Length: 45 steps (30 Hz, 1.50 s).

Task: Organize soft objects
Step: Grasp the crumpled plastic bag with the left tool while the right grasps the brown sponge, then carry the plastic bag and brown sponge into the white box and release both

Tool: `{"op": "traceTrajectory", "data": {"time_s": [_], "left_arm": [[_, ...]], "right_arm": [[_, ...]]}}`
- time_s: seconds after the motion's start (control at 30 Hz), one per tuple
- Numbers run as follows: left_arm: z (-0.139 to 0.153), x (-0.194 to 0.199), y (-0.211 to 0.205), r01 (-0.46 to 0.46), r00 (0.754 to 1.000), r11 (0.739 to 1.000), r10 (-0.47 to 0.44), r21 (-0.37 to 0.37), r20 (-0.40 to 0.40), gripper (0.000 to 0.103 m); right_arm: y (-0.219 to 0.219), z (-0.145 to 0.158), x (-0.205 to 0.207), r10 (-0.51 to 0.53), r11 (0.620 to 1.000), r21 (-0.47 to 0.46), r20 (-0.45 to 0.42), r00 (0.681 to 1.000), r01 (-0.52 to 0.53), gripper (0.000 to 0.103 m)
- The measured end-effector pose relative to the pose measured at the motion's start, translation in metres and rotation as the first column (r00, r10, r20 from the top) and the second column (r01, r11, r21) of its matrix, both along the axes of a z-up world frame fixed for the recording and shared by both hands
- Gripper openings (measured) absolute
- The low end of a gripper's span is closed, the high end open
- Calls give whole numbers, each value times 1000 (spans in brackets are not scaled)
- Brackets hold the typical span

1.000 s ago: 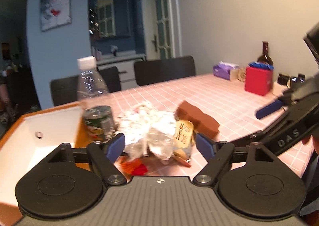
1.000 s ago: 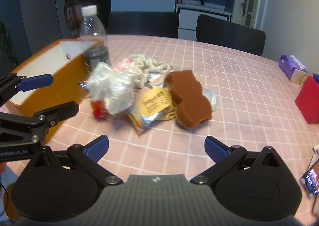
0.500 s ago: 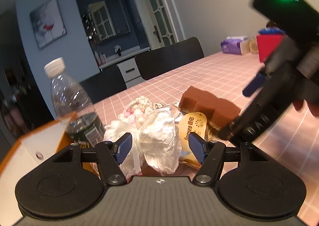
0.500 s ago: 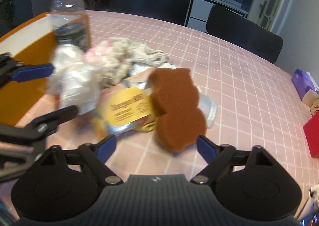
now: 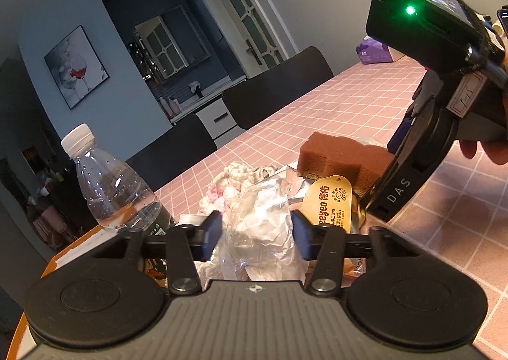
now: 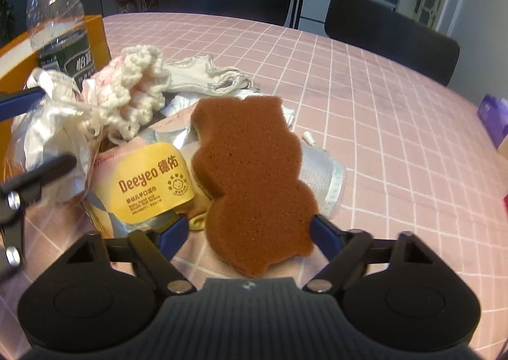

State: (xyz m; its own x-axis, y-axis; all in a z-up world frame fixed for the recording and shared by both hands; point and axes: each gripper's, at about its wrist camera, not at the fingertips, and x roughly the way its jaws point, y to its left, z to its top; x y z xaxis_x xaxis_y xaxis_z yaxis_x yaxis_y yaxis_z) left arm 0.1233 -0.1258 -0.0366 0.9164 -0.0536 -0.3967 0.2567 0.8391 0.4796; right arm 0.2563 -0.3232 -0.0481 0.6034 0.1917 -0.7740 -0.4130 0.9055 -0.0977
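The brown sponge is lying flat on the pink checked table, its near lobe sitting between my right gripper fingers. The jaws have just been closing and are standing about 2/3 open; the right pad looks like it is touching the sponge edge, the left pad is showing a gap, so I am not calling it a grip yet. I am judging it light, squashy and springy with a rough surface, unlikely to slip; I am taking it across the narrow waist or the near lobe and expecting it to compress before it holds.

The crumpled plastic bag is sitting right between my left gripper fingers. Those jaws have also just been closing, roughly half open now, both pads up against the crinkled film, though I cannot tell if they are really pinching. I am judging it near weightless, slick and shapeless; grabbing the bunched middle, not a loose flap.

Further out from the right claw: the yellow wipes pack is lying just left of the sponge and touching it, soft but slippery foil. Beyond it the cream crochet piece is piling against white cloth, limp, snaggy. The water bottle is standing upright at far left beside the orange bin, which I am guessing is the drop spot.
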Motion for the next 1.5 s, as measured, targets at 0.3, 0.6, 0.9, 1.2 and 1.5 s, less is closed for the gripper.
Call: {"op": "traceTrajectory", "data": {"time_s": [0.3, 0.6, 0.9, 1.2, 1.5], "left_arm": [[12, -12, 8, 2, 1000, 998, -1, -58, 16, 41], [37, -35, 29, 28, 997, 982, -14, -184, 74, 40], [74, -58, 50, 82, 986, 963, -42, -256, 159, 39], [109, -79, 77, 92, 966, 960, -22, -264, 256, 39], [133, -78, 131, -7, 975, 957, 71, -289, 213, 39]], "right_arm": [[6, 17, -18, -6, 1000, -25, 2, 1000, 7, 47], [15, 56, -59, -13, 1000, -27, 92, 996, 15, 39], [22, 95, -106, 18, 1000, 12, 180, 984, -20, 38], [57, 146, -153, 142, 983, 71, 303, 942, -171, 38], [114, 170, -152, 276, 919, 194, 304, 912, -343, 38]]}}
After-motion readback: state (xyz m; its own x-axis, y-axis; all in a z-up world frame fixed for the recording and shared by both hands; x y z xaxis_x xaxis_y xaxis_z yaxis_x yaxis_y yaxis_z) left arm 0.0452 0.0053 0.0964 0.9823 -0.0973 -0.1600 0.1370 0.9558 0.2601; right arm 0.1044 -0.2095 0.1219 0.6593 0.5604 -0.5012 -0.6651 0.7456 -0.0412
